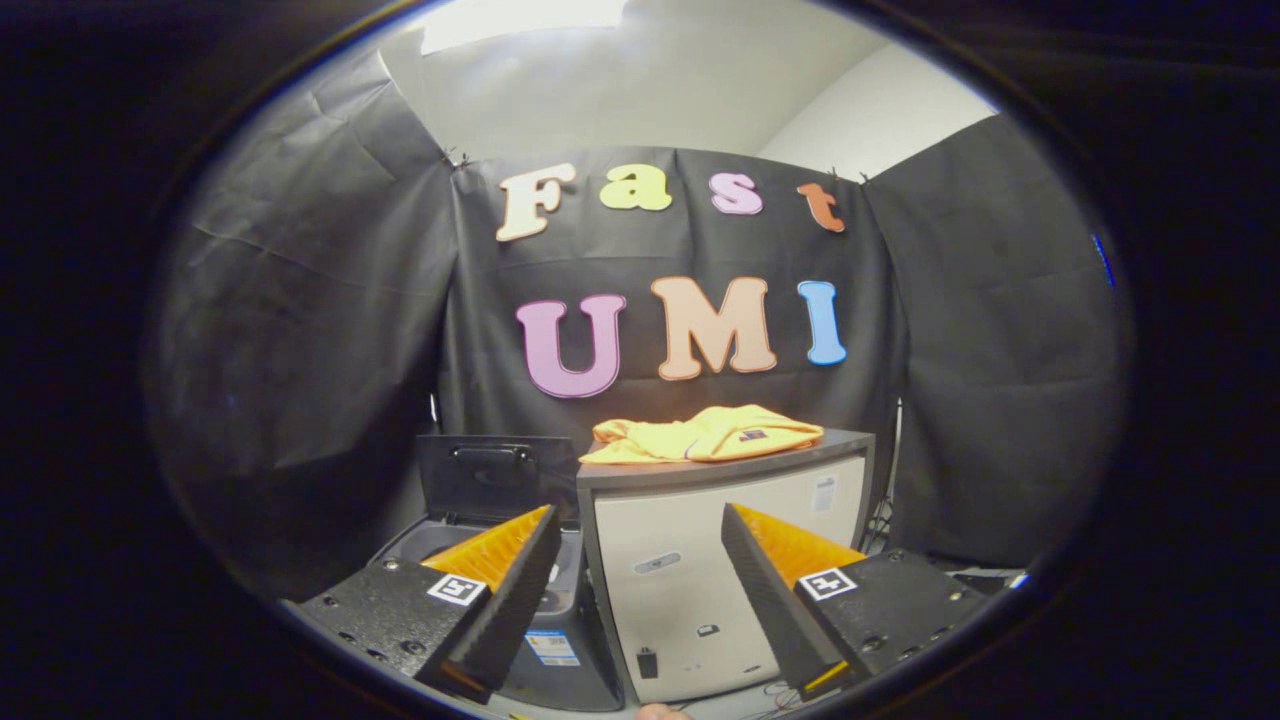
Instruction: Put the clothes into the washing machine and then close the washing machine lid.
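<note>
Black cloth backs the booth. Nearest, the gripper (640, 590) is spread wide, holding nothing. Lower left, the washing machine (500, 590) stands with lid (495, 478) raised. At centre, yellow clothes (700, 435) top a cabinet (720, 560); a shallow pinch could drop them beside the tub.

Beige cabinet (700, 590) with grey top stood beyond my gripper (638, 590), whose fingers were spread apart, holding nothing. Yellow garment (700, 436) lay crumpled directly on the cabinet top.
</note>
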